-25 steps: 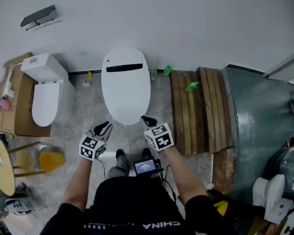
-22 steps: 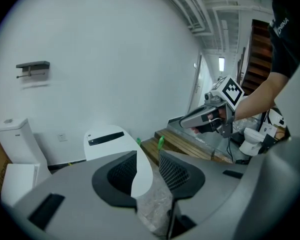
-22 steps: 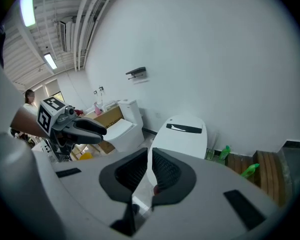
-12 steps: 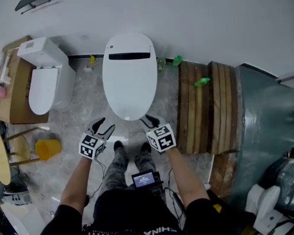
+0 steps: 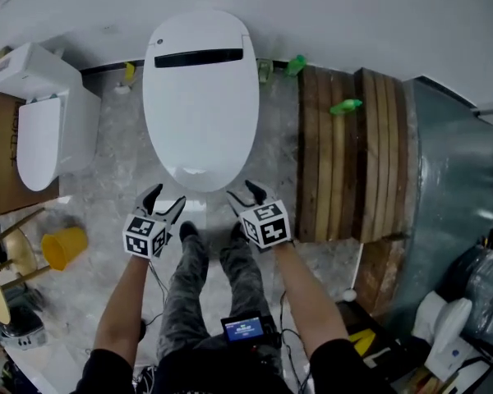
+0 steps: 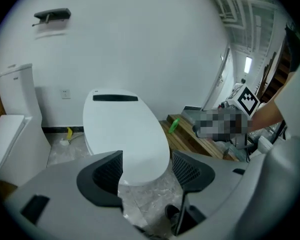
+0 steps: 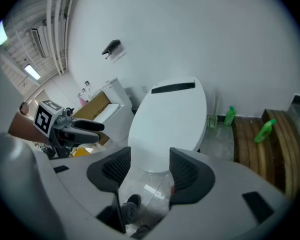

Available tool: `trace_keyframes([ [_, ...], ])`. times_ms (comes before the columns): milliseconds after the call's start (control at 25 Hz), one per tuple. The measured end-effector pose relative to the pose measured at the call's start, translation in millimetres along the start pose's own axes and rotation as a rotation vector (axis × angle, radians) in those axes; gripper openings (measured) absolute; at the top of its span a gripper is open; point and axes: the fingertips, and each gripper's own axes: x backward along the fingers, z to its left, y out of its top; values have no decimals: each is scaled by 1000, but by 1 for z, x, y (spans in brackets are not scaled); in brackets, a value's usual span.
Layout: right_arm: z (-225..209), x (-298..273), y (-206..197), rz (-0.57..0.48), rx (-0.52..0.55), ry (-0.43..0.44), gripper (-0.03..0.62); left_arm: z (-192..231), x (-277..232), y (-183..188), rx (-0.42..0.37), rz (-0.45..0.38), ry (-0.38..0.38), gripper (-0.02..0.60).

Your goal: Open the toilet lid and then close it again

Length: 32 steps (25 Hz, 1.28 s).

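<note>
Lid: the toilet lid [image 5: 199, 97] is lying shut and flat on its bowl, against the wall, with its rounded front rim just ahead of both your grippers.
Left jaws: your left gripper [image 5: 164, 199] has just been opening and is now standing wide, with nothing between the pads; the lid's front rim is showing beyond the gap.
Right jaws: your right gripper [image 5: 242, 194] has just been opening too and is gaping the same way, empty, aimed at the rim from the other side.
Step in hand: you are likely reaching in for the first lift, as the lid is not yet raised.
Doing it well: be bringing both grippers in evenly, one on each side of the front curve, and be slipping a lower jaw under the rim before closing, so the smooth plastic is not sliding out.
Lifting: be swinging up around the hinge at the back, not pulling towards you.
Toilets: two, counting the second toilet [image 5: 41, 121] at the left.
Green bottles: two, by the wooden planks [image 5: 345, 162].
Yellow bucket [image 5: 63, 247]: one.
</note>
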Motion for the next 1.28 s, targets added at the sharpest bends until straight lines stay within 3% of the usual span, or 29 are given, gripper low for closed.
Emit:
trace_keyframes([
  [440,-70,-96,-69,7,-217,-25,244,46,-90,-90,151,28,32,311],
  [840,-100,-132,-74,-18,-313,-29,253,76,-122,-104,255,-23,40,311],
  [1280,-96,-133,-73,-3,-294,8,250,77,-126,-103,348,-27,12,311],
])
